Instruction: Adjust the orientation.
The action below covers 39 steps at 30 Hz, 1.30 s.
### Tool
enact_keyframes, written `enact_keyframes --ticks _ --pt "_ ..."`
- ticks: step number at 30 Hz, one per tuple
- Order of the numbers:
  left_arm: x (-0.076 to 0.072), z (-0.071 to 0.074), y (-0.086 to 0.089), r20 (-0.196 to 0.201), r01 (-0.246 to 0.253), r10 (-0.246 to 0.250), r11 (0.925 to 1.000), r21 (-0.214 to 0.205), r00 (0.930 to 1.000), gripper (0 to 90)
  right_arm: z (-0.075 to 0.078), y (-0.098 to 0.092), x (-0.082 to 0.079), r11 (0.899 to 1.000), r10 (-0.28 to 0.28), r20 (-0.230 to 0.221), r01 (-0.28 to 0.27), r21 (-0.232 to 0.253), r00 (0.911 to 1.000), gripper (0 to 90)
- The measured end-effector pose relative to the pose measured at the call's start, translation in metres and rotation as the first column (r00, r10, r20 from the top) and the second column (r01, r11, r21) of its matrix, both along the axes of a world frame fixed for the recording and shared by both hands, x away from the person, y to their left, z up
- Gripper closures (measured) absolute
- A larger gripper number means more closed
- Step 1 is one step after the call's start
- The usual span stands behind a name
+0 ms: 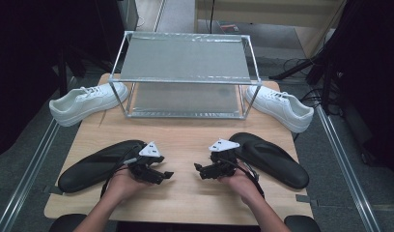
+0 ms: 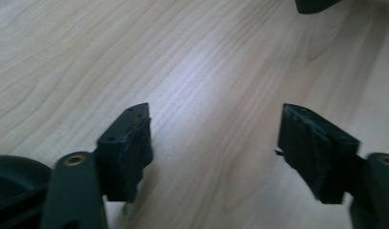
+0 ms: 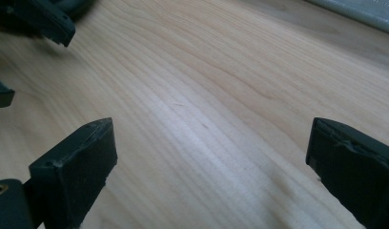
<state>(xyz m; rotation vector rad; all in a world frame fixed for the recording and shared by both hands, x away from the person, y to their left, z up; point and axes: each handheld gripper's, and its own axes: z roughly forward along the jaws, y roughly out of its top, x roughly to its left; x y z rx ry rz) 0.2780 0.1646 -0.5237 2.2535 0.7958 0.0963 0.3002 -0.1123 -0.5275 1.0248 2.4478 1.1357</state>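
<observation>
Tools (image 1: 183,172) apart, bare wood (image 1: 185,140) between

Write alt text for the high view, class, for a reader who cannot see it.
A person's hands hold the left claw and right claw, both open and empty, over a wooden table. A black slipper lies at each side, the right slipper angled outward. Behind stands a metal two-tier rack, flanked by a left white sneaker and right white sneaker.

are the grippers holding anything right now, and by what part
Nothing is held. The left gripper and the right gripper both have their jaws open over the bare wooden table.
</observation>
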Motion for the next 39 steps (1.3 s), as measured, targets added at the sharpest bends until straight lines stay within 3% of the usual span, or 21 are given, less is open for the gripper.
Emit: enact_keyframes --ticks 3,5,7,9,11,14,17,21,24,27,30,39 --pt "-0.003 0.004 -0.001 0.029 0.037 -0.038 0.9991 0.018 0.9989 31.8 0.003 -0.003 -0.002 0.998 0.052 0.002 -0.052 -0.024 0.9987 14.3" --pt "-0.004 0.007 -0.001 0.028 0.041 -0.042 0.9991 0.003 0.9988 34.2 0.005 -0.005 -0.001 0.997 0.069 -0.006 -0.07 -0.018 0.9976 13.1" --pt "-0.003 0.01 0.0 0.004 0.015 -0.015 0.9998 -0.016 0.9999 38.3 0.007 -0.006 0.0 0.997 0.075 -0.015 -0.075 0.011 0.9971 13.1" --pt "-0.001 0.01 0.0 -0.044 0.012 -0.013 0.9996 -0.027 0.999 37.5 0.01 -0.007 0.0 0.997 0.074 -0.008 -0.074 0.02 0.9973 13.3" --pt "0.001 0.009 0.0 -0.097 0.026 -0.026 0.9997 -0.002 0.9949 38.7 0.011 -0.008 -0.001 0.995 0.095 -0.002 -0.095 0.015 0.9955 13.3" --pt "0.0 0.008 0.0 -0.11 0.046 -0.044 0.9989 0.009 0.9929 41.2 0.014 -0.009 -0.001 0.992 0.126 -0.025 -0.126 -0.001 0.9918 21.7" --pt "-0.001 0.011 0.003 -0.097 0.052 -0.052 0.9986 0.001 0.994 42.1 0.015 -0.011 0.0 0.992 0.124 -0.038 -0.124 0.011 0.9915 20.9" --pt "0.0 0.012 0.006 -0.08 0.026 -0.025 0.9996 0.015 0.9965 37.3 0.017 -0.012 -0.002 0.99 0.137 -0.041 -0.136 0.032 0.9897 17.3" --pt "0.0 0.013 0.007 -0.075 0.022 -0.021 0.9997 0.014 0.9969 35.8 0.018 -0.01 -0.005 0.989 0.146 -0.02 -0.146 0.007 0.9891 15.8" --pt "-0.001 0.015 0.009 -0.077 0.028 -0.028 0.9996 -0.008 0.9966 35.7 0.019 -0.009 -0.006 0.986 0.168 -0.01 -0.168 -0.003 0.9857 24.7" --pt "-0.002 0.017 0.011 -0.071 0.033 -0.034 0.9992 -0.023 0.9969 34.0 0.021 -0.01 -0.004 0.985 0.172 -0.013 -0.172 0.023 0.9849 29.1" --pt "-0.005 0.027 0.023 -0.054 0.003 -0.006 0.9985 -0.054 0.9985 32.2 0.023 -0.012 0.0 0.982 0.185 -0.054 -0.182 0.046 0.9813 34.1"
